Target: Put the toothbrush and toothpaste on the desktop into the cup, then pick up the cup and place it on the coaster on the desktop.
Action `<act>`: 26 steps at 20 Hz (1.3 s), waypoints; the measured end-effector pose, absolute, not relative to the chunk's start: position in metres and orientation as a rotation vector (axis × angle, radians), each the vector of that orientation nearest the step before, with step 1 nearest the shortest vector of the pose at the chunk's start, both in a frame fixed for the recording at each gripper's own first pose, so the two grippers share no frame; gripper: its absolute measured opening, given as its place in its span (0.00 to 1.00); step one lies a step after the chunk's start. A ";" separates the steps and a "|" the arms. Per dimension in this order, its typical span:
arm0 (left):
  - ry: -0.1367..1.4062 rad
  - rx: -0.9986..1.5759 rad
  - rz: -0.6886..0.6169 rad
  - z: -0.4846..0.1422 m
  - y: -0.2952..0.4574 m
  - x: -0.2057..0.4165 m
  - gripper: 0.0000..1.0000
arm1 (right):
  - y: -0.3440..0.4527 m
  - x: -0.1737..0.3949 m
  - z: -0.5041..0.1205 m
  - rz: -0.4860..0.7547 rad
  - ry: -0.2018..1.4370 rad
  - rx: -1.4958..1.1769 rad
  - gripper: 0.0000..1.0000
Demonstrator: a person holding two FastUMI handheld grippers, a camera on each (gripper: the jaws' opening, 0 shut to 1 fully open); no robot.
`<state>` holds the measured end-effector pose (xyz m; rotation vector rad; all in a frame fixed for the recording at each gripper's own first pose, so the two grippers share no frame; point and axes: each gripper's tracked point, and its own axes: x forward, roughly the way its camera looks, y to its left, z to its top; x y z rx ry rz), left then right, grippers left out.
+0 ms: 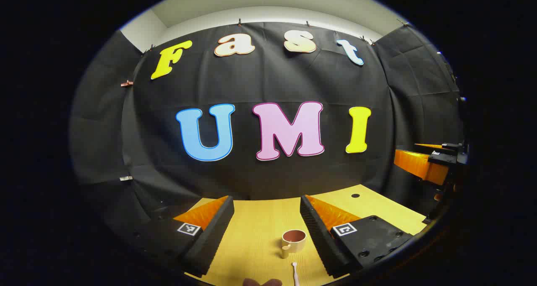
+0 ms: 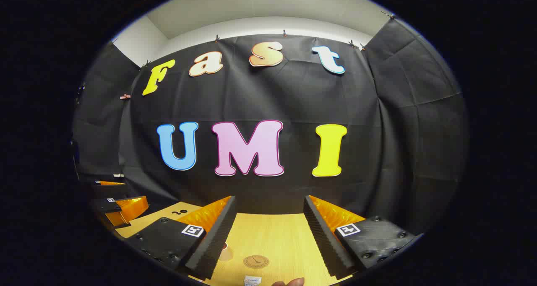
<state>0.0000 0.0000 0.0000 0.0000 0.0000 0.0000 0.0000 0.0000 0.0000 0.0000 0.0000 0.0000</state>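
Two grippers hover above the desk [image 1: 260, 231], both with fingers spread wide and pinching nothing. Nothing of the task looks done yet: the cup stands empty, and brush and paste lie on the wood.

In the left gripper view, the left gripper [image 1: 266, 235] looks down on the cup [image 1: 293, 240], which stands upright between its fingers, nearer the one at 3 o'clock, handle turned toward 7 o'clock. Just below the cup, at 6 o'clock of the view, lies the toothbrush [image 1: 295, 271], its head pointing up toward the cup; its handle runs out of sight. The right gripper [image 1: 432, 160] shows far off at 3 o'clock.

In the right gripper view, the right gripper [image 2: 268, 240] has the round coaster [image 2: 256, 261] lying flat between its fingers. Just below the coaster, at 6 o'clock, the end of the toothpaste [image 2: 252, 280] peeks in. The left gripper [image 2: 121, 208] shows at 8 o'clock.

My reading is that the first step is in hand: reaching for brush or paste. The next move calls for lowering a gripper and drawing it back toward 6 o'clock until the item sits between the fingers, then pinching, lifting, and tipping it into the cup. The brush is thin and lies flat, so the fingers must come low to the wood.
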 end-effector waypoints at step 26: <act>0.115 0.013 0.019 -0.057 0.020 -0.034 0.95 | 0.039 -0.040 -0.130 0.089 0.426 0.000 0.98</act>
